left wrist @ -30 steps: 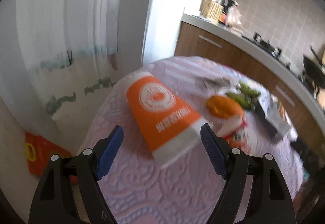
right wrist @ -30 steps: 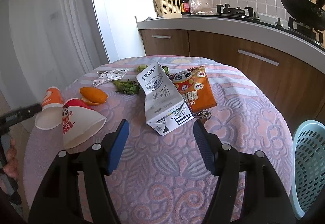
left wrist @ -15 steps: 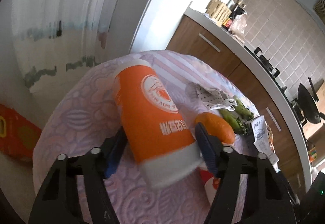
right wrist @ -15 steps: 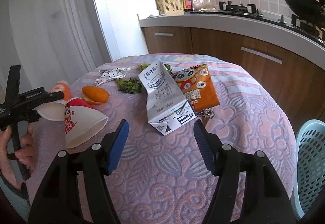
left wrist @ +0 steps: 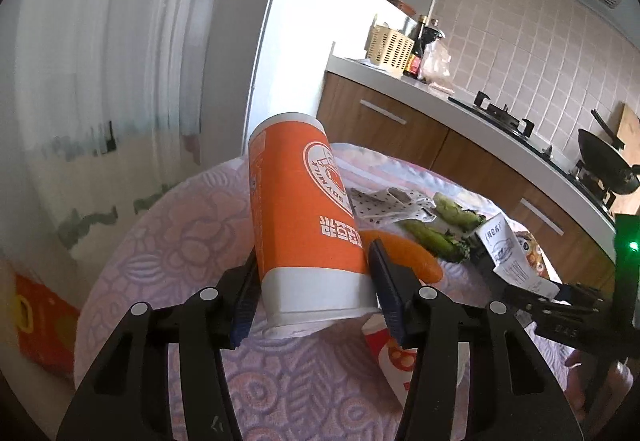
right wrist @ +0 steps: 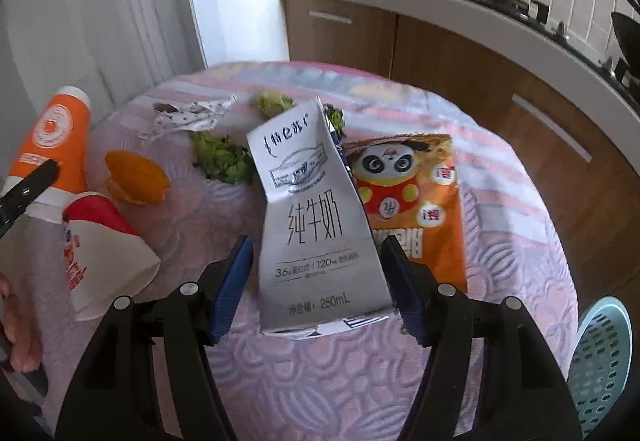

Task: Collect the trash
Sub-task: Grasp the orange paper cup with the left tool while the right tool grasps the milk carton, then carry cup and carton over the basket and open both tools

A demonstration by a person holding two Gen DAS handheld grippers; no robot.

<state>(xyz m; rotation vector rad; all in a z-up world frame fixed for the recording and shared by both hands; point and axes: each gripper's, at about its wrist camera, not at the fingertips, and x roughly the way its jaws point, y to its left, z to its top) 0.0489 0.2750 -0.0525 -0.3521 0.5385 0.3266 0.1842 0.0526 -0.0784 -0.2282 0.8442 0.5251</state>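
Kitchen tabletop [right wrist: 500, 177], trash pickup: my left tool [left wrist: 312, 285] clenched on orange cup [left wrist: 304, 217] near rim, lifted. Paper, light, crushable: gentle squeeze. Right tool [right wrist: 316, 281] spread around milk carton [right wrist: 316, 225] lying on tabletop; stiffest at base edges. Basket [right wrist: 600, 357] at right.

2 cups [right wrist: 52, 145], 1 carton [right wrist: 316, 225], 1 bag [right wrist: 416, 201]

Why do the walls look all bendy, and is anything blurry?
Both wrist views use a fisheye lens, so straight lines bulge and the corners go black. In the left wrist view the door frame curves and the curtain looks smeared. In the right wrist view the counter bows and looks a bit soft, while the carton print is sharp.
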